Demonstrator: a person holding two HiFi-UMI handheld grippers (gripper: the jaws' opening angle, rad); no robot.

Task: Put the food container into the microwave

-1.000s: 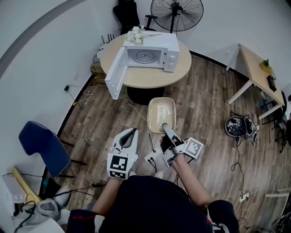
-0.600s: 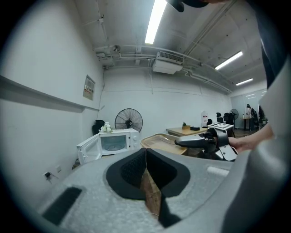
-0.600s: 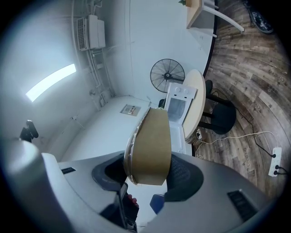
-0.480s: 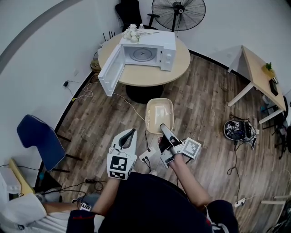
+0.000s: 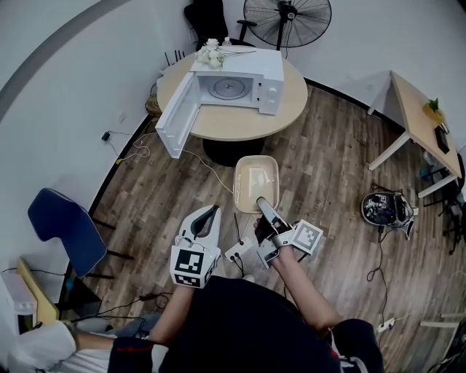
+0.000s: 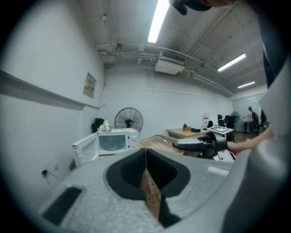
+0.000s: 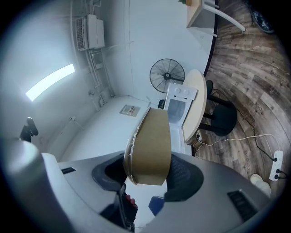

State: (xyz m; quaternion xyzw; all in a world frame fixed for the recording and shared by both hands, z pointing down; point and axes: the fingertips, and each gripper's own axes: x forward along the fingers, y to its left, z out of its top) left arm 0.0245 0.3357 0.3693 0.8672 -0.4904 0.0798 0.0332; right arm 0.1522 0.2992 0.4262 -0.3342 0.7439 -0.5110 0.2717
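Standing person, head view: dark top at the bottom edge, both forearms reaching forward over the wood floor (image 5: pixel 328 167).

Left gripper (image 5: pixel 211 211): jaws pressed together with nothing between them, confirmed in the left gripper view (image 6: pixel 145 152), where the dark pads meet along one seam. It is held in the air beside the right gripper, the two apart.

Right gripper (image 5: pixel 262 202): jaws pinching the near end of the food container (image 5: pixel 256 178). One jaw lies on top of the lid; the other is hidden beneath it in the head view. The right gripper view (image 7: pixel 146 169) shows the tan container (image 7: pixel 152 141) filling the gap between the pads, its clear lid rim on the left side. The container is a tan, rounded rectangular tray with a transparent lid, carried in the air above the floor and pointing toward the round table (image 5: pixel 240 127). It is well short of the table edge.

On the floor below the grippers lies a white power strip (image 5: pixel 239 252) with cables trailing. A blue chair (image 5: pixel 65 233) stands at the left.

On the table sits a white microwave (image 5: pixel 244 76) with its door (image 5: pixel 177 116) swung fully open to the left and the glass turntable visible inside. White flowers (image 5: pixel 210 55) rest on its top. A black pedestal fan (image 5: pixel 286 18) stands behind it, against the wall. A second wooden table (image 5: pixel 419 120) stands far right.
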